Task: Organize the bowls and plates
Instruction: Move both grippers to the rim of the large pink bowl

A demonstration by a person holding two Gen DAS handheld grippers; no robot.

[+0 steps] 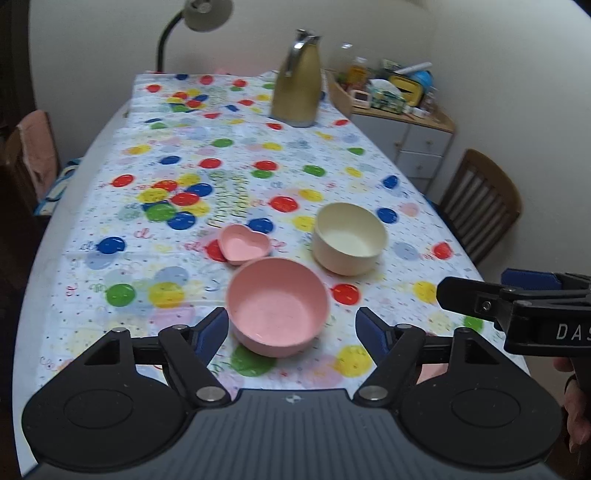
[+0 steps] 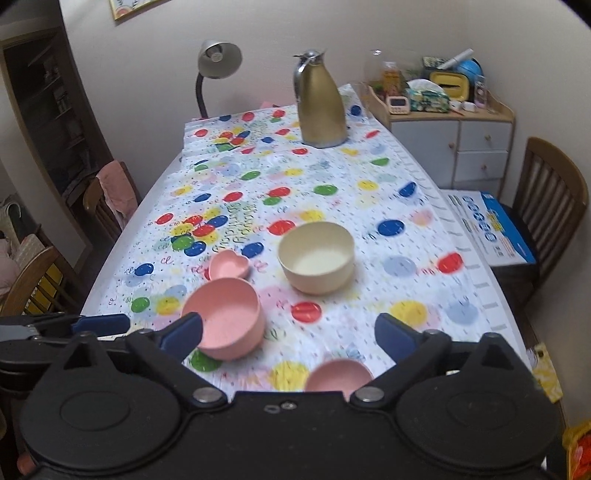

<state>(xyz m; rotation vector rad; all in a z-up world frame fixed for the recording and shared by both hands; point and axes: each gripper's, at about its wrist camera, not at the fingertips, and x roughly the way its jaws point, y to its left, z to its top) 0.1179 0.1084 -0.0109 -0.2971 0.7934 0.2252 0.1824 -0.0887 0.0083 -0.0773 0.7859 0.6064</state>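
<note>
A pink round bowl [image 1: 277,306] stands on the dotted tablecloth, between the tips of my open left gripper [image 1: 291,328], which is empty. A small pink heart-shaped dish [image 1: 244,243] sits just behind it, and a cream bowl [image 1: 349,238] stands to the right. In the right wrist view I see the pink bowl [image 2: 223,323], the heart dish [image 2: 229,265], the cream bowl [image 2: 317,256] and a second pink dish [image 2: 338,376] close under my open, empty right gripper [image 2: 290,334]. The right gripper [image 1: 517,306] also shows at the right edge of the left wrist view.
A gold thermos jug [image 1: 297,83] stands at the table's far end beside a desk lamp [image 1: 199,18]. A cluttered cabinet [image 2: 461,122] is at the far right. Wooden chairs [image 2: 546,206] flank the table; a blue-and-white box [image 2: 491,229] lies on the right chair.
</note>
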